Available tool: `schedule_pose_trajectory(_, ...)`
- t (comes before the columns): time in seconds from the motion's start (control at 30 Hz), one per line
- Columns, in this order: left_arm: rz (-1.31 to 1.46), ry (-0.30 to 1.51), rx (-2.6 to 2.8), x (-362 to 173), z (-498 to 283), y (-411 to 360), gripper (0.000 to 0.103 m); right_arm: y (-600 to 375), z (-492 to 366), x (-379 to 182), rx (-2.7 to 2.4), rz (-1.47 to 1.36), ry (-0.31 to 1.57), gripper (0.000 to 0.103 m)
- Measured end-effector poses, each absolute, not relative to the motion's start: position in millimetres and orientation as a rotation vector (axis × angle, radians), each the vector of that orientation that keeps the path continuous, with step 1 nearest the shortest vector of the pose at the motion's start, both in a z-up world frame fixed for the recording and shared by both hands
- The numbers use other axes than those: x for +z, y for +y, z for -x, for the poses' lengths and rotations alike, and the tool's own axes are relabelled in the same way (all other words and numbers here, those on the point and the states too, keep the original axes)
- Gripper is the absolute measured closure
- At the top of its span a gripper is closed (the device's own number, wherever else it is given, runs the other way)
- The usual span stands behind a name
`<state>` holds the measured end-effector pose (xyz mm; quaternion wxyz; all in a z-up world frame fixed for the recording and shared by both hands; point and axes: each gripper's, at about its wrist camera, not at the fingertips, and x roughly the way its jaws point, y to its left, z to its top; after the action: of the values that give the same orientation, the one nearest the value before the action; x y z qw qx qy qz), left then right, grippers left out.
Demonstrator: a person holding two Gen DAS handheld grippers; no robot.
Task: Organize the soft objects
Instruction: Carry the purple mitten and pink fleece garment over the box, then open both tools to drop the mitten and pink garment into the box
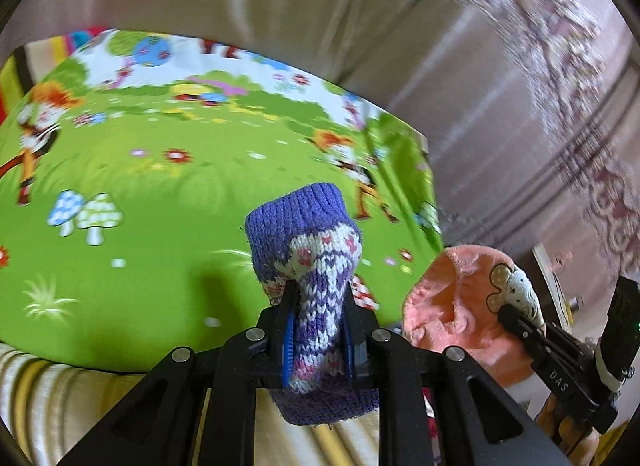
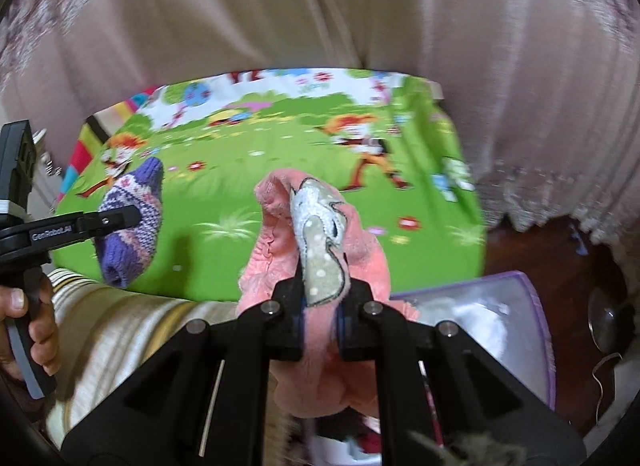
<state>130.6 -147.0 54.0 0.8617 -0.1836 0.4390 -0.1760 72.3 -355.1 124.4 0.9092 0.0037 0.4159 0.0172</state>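
In the left wrist view my left gripper [image 1: 320, 290] is shut on a purple and white knitted sock [image 1: 304, 221], whose cuff stands up over the green cartoon-print cloth [image 1: 140, 185]. Low at the right, the right gripper [image 1: 508, 312] pinches a pink fleece sock [image 1: 448, 306]. In the right wrist view my right gripper [image 2: 325, 282] is shut on that pink sock [image 2: 364, 254], with a grey and white patch between the jaws. To the left hangs the knitted sock [image 2: 120, 258], held by the left gripper [image 2: 128, 217] in a person's hand [image 2: 40, 330].
The green cloth [image 2: 248, 193] covers a raised surface. Beige curtains [image 2: 320, 17] hang behind it. Striped fabric [image 1: 60, 386] lies in front, below the grippers. A translucent bin with a purple rim [image 2: 532, 306] stands low at the right beside dark flooring [image 2: 560, 258].
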Motion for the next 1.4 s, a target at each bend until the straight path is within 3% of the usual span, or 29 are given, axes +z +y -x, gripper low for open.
schedule_pose_trajectory(0.33, 0.230, 0.974, -0.534, 56, -118, -252, 0.084, -432, -24, 125, -0.170, -0.038, 0.827, 0.090)
schedule_pose_trajectory(0.73, 0.102, 1.059, -0.629, 31, -107, -326, 0.084, -484, 5, 110, -0.375, -0.053, 0.829, 0.090)
schedule_pose_trajectory(0.9, 0.094, 1.084, -0.643, 22, -108, -338, 0.064, -494, 9, 106, -0.414, -0.079, 0.827, 0.088)
schedule_pose_trajectory(0.97, 0.101, 1.092, -0.638, 20, -107, -337, 0.051, -495, 10, 106, -0.422, -0.084, 0.834, 0.077)
schedule_pose_trajectory(1.0, 0.109, 1.092, -0.638, 20, -106, -335, 0.050, -495, 10, 106, -0.423, -0.090, 0.834, 0.073)
schedule_pose_trajectory(1.07, 0.120, 1.090, -0.638, 22, -99, -329, 0.046, -492, 16, 110, -0.417, -0.102, 0.820, 0.050)
schedule_pose_trajectory(1.13, 0.145, 1.085, -0.641, 22, -87, -321, 0.043, -487, 24, 114, -0.430, -0.096, 0.807, 0.037)
schedule_pose_trajectory(1.23, 0.197, 1.097, -0.669, 20, -66, -306, 0.039, -474, 37, 116, -0.442, -0.073, 0.809, 0.031)
schedule_pose_trajectory(1.33, 0.217, 1.123, -0.656, 14, -41, -288, 0.028, -466, 54, 111, -0.452, -0.080, 0.834, 0.031)
schedule_pose_trajectory(1.4, 0.182, 1.107, -0.675, 13, -26, -286, 0.026, -461, 67, 106, -0.470, -0.074, 0.853, 0.031)
